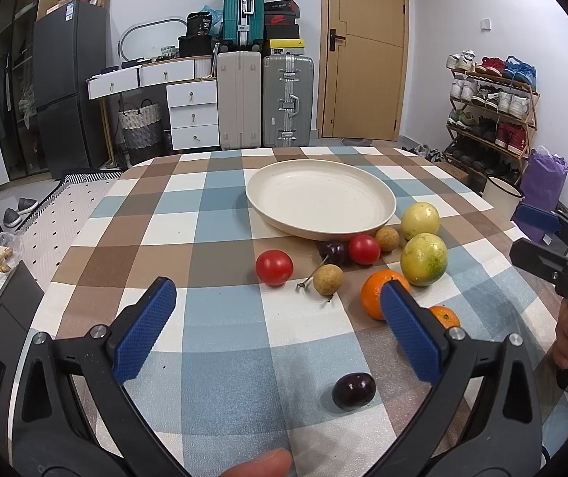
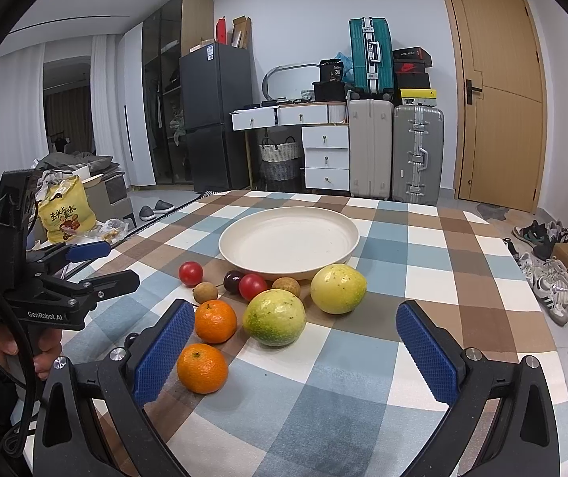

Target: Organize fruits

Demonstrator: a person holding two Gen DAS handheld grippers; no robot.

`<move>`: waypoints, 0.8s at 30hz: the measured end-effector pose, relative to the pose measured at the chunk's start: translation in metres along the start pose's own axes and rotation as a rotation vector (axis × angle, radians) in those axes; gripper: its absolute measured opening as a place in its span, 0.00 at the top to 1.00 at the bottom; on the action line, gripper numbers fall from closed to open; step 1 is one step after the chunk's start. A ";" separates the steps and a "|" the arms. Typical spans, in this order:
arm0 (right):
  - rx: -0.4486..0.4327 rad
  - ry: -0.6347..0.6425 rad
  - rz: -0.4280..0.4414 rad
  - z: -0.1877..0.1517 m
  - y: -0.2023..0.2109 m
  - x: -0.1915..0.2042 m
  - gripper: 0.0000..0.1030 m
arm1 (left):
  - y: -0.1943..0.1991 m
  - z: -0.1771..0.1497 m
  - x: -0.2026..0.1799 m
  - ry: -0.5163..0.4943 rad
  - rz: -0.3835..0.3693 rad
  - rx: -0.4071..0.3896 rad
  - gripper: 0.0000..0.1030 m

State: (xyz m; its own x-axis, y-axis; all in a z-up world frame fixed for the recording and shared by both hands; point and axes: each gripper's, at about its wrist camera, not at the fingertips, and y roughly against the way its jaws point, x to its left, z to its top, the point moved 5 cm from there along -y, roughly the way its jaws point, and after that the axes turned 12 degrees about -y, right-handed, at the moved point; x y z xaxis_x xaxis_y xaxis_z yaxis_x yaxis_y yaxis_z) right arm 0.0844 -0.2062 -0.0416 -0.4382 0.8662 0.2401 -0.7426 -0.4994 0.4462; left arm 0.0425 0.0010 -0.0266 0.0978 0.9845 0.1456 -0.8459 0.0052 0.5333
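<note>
The cream plate (image 1: 321,198) sits bare at the far middle of the bench (image 1: 212,318); every fruit lies loose just near of it, clustered to the right. Both tools are released and grasp nothing: the left tool (image 1: 280,318) hovers over a dark plum (image 1: 353,390), the right tool (image 2: 296,351) near two oranges (image 2: 202,367) and a green-yellow fruit (image 2: 274,317). The round fruits look likely to roll if nudged; a red tomato (image 1: 274,267) and a stemmed longan (image 1: 327,279) crowd the path to the plate, and closing on one fruit could knock its neighbours.
</note>
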 end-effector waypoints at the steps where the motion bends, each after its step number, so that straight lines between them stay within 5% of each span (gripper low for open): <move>1: 0.000 -0.002 -0.001 0.000 0.001 0.000 0.00 | 0.000 0.000 0.000 0.000 0.001 0.001 0.01; 24: 0.085 -0.001 -0.035 -0.001 0.000 0.006 0.00 | 0.004 0.005 -0.002 -0.013 -0.019 0.001 0.01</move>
State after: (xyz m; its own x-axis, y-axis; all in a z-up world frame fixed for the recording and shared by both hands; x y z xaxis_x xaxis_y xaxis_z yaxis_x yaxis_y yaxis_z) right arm 0.0816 -0.2012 -0.0413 -0.4126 0.8830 0.2237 -0.7116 -0.4658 0.5260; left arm 0.0419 -0.0020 -0.0206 0.1204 0.9819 0.1459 -0.8432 0.0236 0.5371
